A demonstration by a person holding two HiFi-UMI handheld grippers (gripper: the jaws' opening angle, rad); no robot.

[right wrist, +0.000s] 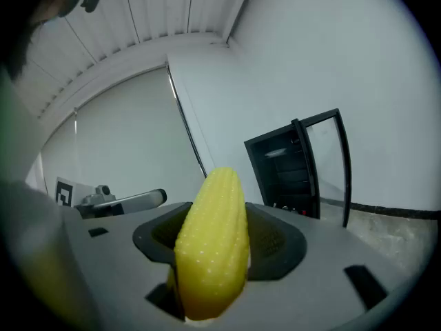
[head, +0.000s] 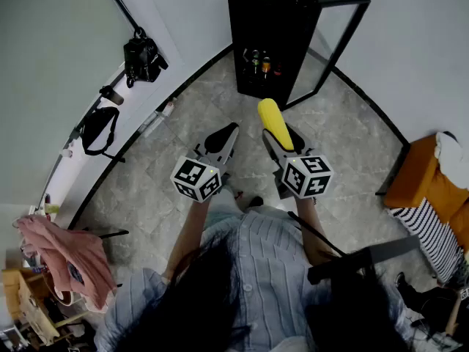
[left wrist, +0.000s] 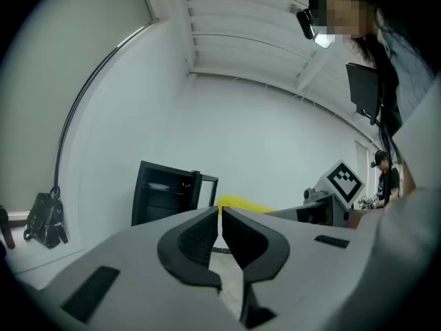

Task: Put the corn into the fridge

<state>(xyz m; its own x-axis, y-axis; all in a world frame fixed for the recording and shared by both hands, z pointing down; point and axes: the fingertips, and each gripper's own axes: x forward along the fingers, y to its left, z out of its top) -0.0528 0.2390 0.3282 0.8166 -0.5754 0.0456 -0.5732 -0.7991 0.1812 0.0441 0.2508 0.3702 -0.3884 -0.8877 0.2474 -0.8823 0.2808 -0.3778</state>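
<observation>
Item one, the fridge [head: 271, 35]: a black cabinet against the white wall, standing on the stone floor [head: 183, 123], its glass door [head: 333, 46] swung open to the right of the cabinet, with a few small bottles [head: 258, 61] on a low shelf inside. Item two, the corn [head: 275, 123]: a yellow cob, short of the fridge's open front and not inside it, its tip aimed toward the opening; your right gripper [head: 281, 139] has it clamped between both jaws, the pads pressing on its sides and the cob standing out past the fingertips. Item three, your left gripper [head: 229, 132]: just beside the right one, on the side away from the fridge door, likewise pointed at the fridge; its jaws are drawn together to a thin slit with nothing between them. Item four, along the white ledge left of the fridge: a black camera bag [head: 143, 57] nearest the cabinet, then a second black bag [head: 99, 127] farther from it. Item five, a pink cloth [head: 62, 251], far from the fridge at the near left. Item six, an orange seat [head: 421, 174], right of the fridge door and well apart from it, with a striped cloth [head: 429, 229] just beside it on the far side from the fridge.
</observation>
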